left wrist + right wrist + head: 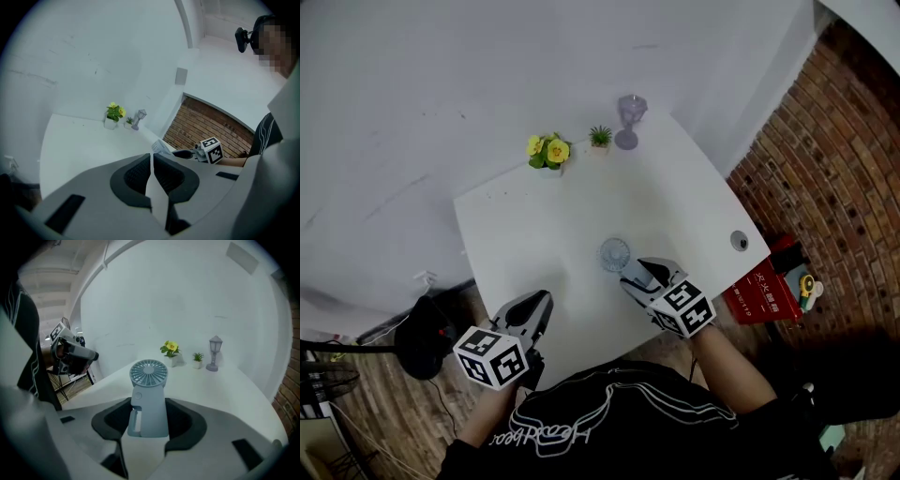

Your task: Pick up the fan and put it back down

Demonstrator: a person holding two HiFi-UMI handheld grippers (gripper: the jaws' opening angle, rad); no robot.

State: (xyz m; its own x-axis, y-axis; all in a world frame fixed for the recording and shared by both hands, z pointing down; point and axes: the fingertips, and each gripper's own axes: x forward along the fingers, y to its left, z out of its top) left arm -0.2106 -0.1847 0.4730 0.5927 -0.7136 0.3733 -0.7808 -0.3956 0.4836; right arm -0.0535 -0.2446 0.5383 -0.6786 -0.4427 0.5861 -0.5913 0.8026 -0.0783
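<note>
A small pale blue hand fan (148, 399) stands upright between the pads of my right gripper (149, 422), which is shut on its body below the round grille. From the head view the fan (615, 253) is held just above the white table (544, 234) near its front edge, with the right gripper (639, 274) behind it. My left gripper (536, 306) hovers at the table's front left corner. Its pads (140, 174) are pressed together with nothing between them. The left gripper view also catches the fan (161, 146) off to the right.
At the table's far edge stand a potted yellow flower (548, 151), a tiny green plant (600, 137) and a small grey lantern (630, 120). A cable hole (739, 241) sits near the right edge. A red box (764, 291) and a brick wall (834, 141) lie to the right.
</note>
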